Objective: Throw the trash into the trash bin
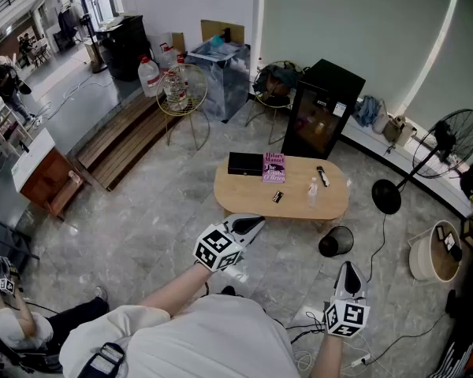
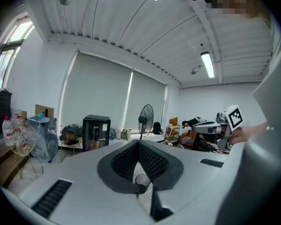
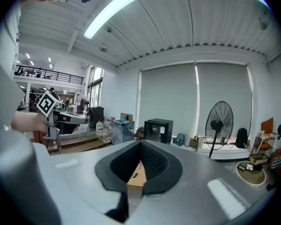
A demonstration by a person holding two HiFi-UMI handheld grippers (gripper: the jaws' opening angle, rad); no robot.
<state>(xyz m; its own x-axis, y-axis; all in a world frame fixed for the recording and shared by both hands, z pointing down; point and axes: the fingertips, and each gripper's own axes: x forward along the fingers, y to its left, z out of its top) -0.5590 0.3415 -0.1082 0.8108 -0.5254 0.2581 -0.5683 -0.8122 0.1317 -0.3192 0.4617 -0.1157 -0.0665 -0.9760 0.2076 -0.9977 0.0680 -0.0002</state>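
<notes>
Trash bin (image 1: 336,242): black, on the floor just beside the oval table's (image 1: 244,195) near edge, right end.
Tabletop: clear bottle (image 1: 312,190), small dark item (image 1: 277,197), book (image 1: 274,167), black box (image 1: 245,164).
Left gripper (image 1: 257,221): fingers together, empty.
Right gripper (image 1: 348,265): likewise.
</notes>
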